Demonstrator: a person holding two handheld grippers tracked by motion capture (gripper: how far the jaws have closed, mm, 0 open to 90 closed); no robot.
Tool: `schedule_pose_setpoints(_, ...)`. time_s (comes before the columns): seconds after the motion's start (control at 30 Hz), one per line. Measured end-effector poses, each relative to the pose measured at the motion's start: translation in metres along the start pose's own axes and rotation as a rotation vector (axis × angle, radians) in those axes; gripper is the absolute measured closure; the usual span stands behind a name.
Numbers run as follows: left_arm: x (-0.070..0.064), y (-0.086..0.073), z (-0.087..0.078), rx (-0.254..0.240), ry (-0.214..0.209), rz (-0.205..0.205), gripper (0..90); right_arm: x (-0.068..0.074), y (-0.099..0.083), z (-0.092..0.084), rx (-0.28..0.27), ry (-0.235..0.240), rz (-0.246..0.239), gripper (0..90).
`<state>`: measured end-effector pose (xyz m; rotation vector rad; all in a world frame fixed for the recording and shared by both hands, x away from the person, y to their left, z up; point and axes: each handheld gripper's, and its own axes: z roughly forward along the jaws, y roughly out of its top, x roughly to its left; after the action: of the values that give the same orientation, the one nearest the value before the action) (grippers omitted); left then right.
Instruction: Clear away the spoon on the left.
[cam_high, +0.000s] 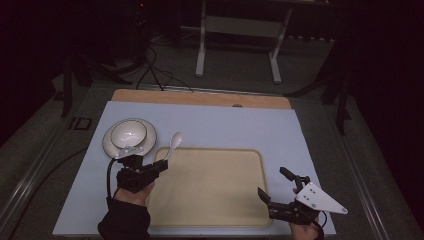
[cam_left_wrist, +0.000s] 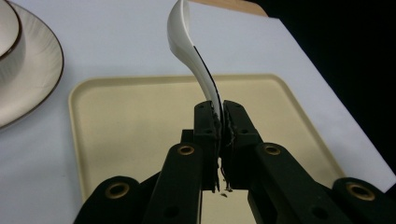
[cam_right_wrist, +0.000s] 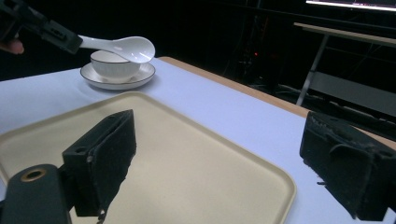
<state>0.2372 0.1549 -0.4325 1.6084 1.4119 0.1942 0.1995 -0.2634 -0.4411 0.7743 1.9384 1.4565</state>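
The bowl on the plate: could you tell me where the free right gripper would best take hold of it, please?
Probably the bowl's rim, from above, one jaw inside and one outside: the wall is thin, the mouth faces up, and the plate blocks a low side approach. The open right gripper is free.

You will find one marking to log: pale letters on the dark floor (cam_high: 60, 150) left of the table (cam_high: 280, 130), by its far left corner in the high view, which look like "ID"; the reading is uncertain in the dim light. You can read no other text, label, brand or number.
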Motion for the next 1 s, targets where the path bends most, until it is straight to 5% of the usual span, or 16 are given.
schedule_pose_setpoints(0.17,-0.004,-0.013,0.007,-0.019,0.023,0.004,86.0,0.000,0.000,0.001,0.003,0.005,-0.003,10.7)
schedule_pose_setpoints(0.37,-0.003,-0.027,0.019,-0.013,-0.012,-0.003,85.9,0.000,0.000,0.001,0.002,0.005,0.000,10.7)
schedule_pose_setpoints(0.73,-0.006,-0.054,0.034,-0.075,0.050,-0.033,86.0,0.000,-0.001,0.003,0.007,0.012,0.004,10.7)
schedule_pose_setpoints(0.8,-0.007,-0.059,0.034,-0.092,0.094,-0.015,86.0,0.000,-0.001,0.003,0.007,0.011,0.004,10.7)
schedule_pose_setpoints(1.0,-0.005,-0.070,0.037,-0.074,0.109,-0.037,86.0,0.000,-0.001,0.002,0.005,0.012,0.009,10.7)
